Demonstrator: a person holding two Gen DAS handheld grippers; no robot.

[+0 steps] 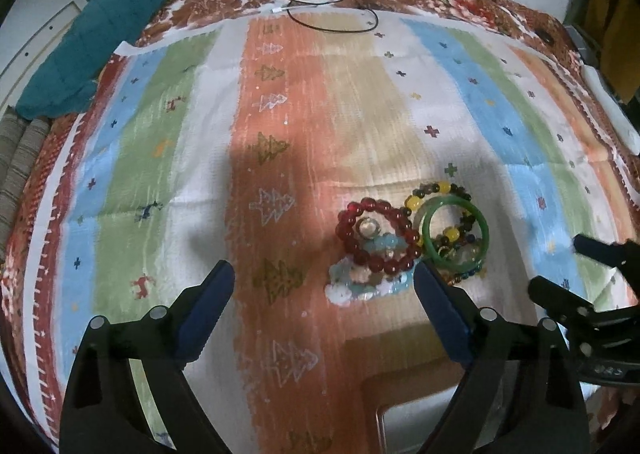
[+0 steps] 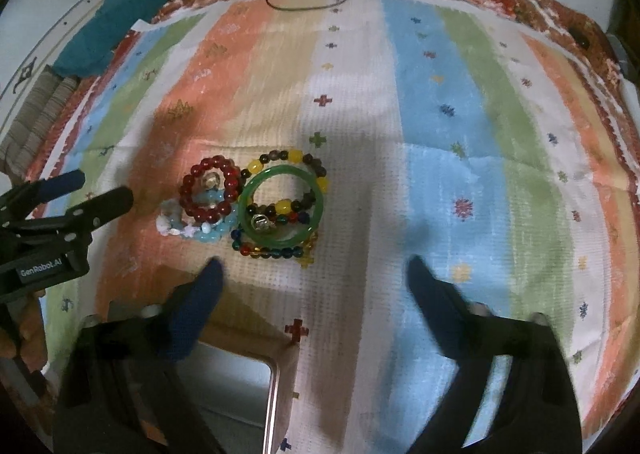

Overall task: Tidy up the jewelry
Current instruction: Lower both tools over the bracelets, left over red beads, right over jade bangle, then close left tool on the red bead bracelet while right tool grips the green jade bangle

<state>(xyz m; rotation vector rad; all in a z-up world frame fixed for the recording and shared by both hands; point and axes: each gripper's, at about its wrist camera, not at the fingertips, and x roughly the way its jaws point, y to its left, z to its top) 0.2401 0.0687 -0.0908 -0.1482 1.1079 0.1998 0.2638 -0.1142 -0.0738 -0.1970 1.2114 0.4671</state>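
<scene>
The left wrist view is filled by a striped cloth (image 1: pixel 360 126) spread flat, with the left gripper (image 1: pixel 324 278) held above it, its blue-padded jaws spread wide and nothing between them. A cluster of jewelry is seen just ahead of its right-hand jaw: one red bead bracelet (image 1: pixel 378 236), one green bangle (image 1: pixel 456 234), one yellow-and-dark bead bracelet (image 1: pixel 440 190) lying partly under the bangle, and one pale blue bead bracelet (image 1: pixel 360 286) under the red one. Part of the multicoloured strand at the bangle's near edge is hidden here by the jaw. In the right wrist view that strand is shown in full as a multicoloured bead bracelet (image 2: pixel 272 250) touching the bangle, so five bracelets are counted, all touching or overlapping in one heap. A small metallic charm (image 2: pixel 260 220) inside the bangle is also made out more plainly there, and a second roundish trinket inside the red ring cannot be identified. The right gripper (image 2: pixel 316 274) is likewise seen with its jaws wide apart and empty, the heap lying just beyond its left-hand jaw. A tray's corner (image 2: pixel 280 370) is shown clearly below that jaw, only dimly in the other view. One teal cloth (image 1: pixel 100 38) and one black cable (image 1: pixel 332 14) are seen at the far edge.
</scene>
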